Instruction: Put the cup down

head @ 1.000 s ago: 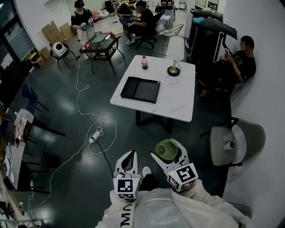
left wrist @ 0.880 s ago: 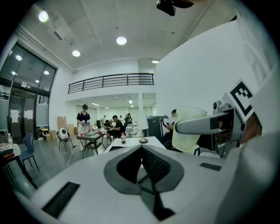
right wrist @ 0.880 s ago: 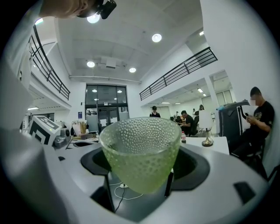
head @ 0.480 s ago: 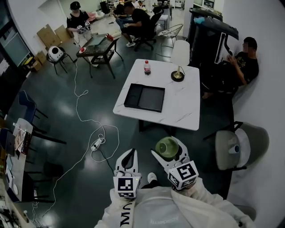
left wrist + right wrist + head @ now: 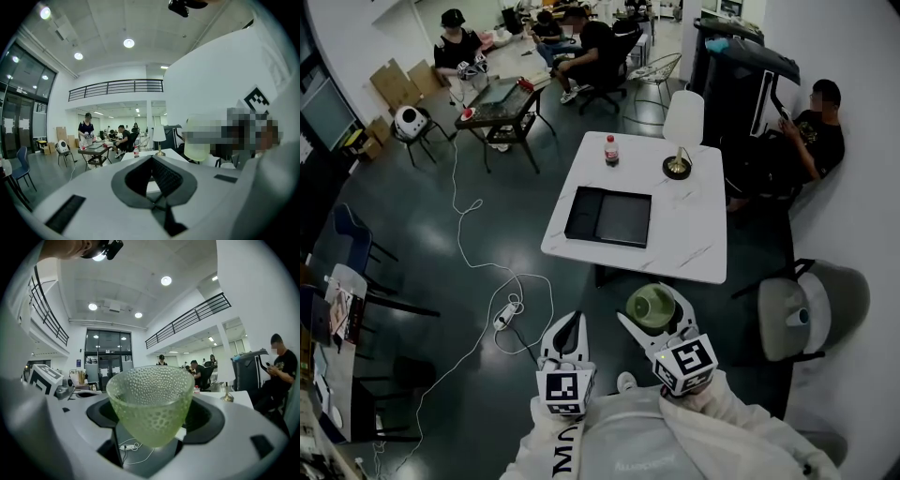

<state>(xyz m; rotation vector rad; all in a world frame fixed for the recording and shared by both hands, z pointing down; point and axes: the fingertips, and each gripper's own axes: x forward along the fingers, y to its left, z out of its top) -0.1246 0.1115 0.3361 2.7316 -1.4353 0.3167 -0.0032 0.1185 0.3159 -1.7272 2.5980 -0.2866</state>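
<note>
Head view: green cup (image 5: 651,307) held over the floor, short of the white worktop's (image 5: 698,239) near edge.
Right gripper (image 5: 653,302) jaws clamped on the green cup; left gripper (image 5: 573,327) jaws closed together, empty.

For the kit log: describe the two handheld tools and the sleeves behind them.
Both the left tool and right tool are white plastic with dark-lined jaws. Each carries a cube with black square markers. The sleeves are off-white, the left one with dark lettering.
</note>
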